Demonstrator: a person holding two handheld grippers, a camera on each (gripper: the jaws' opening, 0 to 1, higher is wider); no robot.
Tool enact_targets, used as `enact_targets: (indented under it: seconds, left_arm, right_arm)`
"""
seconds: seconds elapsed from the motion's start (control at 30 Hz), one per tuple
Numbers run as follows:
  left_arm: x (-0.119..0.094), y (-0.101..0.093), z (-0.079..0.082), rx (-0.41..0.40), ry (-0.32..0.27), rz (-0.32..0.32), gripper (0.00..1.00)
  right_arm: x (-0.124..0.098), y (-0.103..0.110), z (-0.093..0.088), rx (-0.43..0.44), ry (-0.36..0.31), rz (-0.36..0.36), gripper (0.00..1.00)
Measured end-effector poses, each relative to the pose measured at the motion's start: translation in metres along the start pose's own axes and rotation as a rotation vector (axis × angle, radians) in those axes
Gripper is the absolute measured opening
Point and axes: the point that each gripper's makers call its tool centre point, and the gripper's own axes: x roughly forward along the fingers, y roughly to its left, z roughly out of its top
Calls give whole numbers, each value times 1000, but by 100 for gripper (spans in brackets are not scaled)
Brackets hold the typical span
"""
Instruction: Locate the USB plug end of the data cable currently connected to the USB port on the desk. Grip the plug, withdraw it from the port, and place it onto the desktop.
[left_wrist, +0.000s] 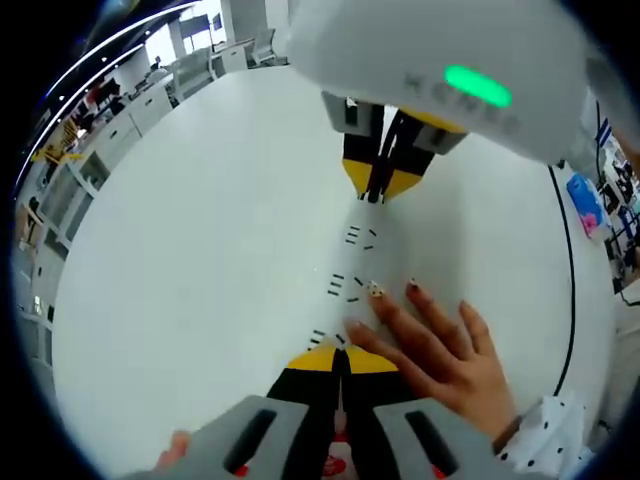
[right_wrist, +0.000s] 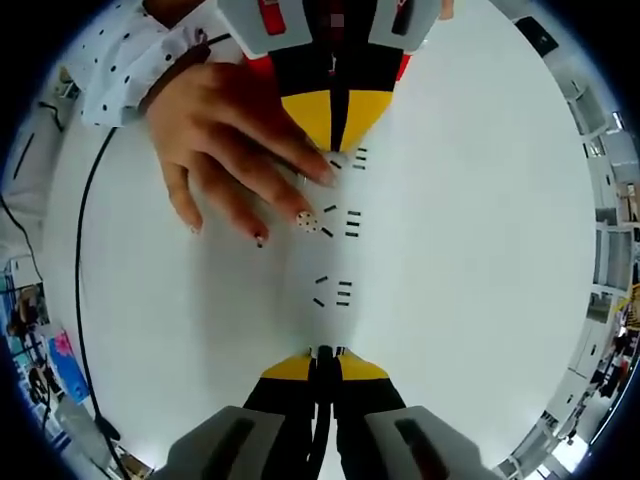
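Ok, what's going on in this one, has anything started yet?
Not really. The two grippers lie tip to tip on the white desk, facing each other: the left gripper and the right gripper, both with jaws closed on nothing. A person's hand rests flat on the desk beside a row of small black marks. A black cable runs along the desk's far side, untouched. I can't make out a plug or port.

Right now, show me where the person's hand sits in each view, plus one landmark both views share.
Left gripper view: the hand lies flat on the white table, lower right.
Right gripper view: the hand lies upper left.
Shared landmark: the row of black marks at its fingertips.
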Motion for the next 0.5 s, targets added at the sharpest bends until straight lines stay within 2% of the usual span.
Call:
enact_targets:
  seconds: [0.13, 0.23, 0.27, 0.33, 0.5]
  left_arm:
    - [1, 0, 0, 2, 5, -4, 2]
    - [1, 0, 0, 1, 16, -6, 2]
    - [1, 0, 0, 1, 12, -6, 2]
    - [1, 1, 0, 0, 12, -5, 2]
    - [0, 1, 1, 1, 4, -3, 2]
  right_arm:
    - [-3, 1, 0, -1, -4, 0, 9]
    - [-38, 1, 8, 19, -82, -15, 9]
    - [-42, 1, 8, 12, -65, -31, 9]
    - [-39, 4, 5, 7, -35, -31, 9]
    - [-25, 7, -1, 13, -14, -26, 9]
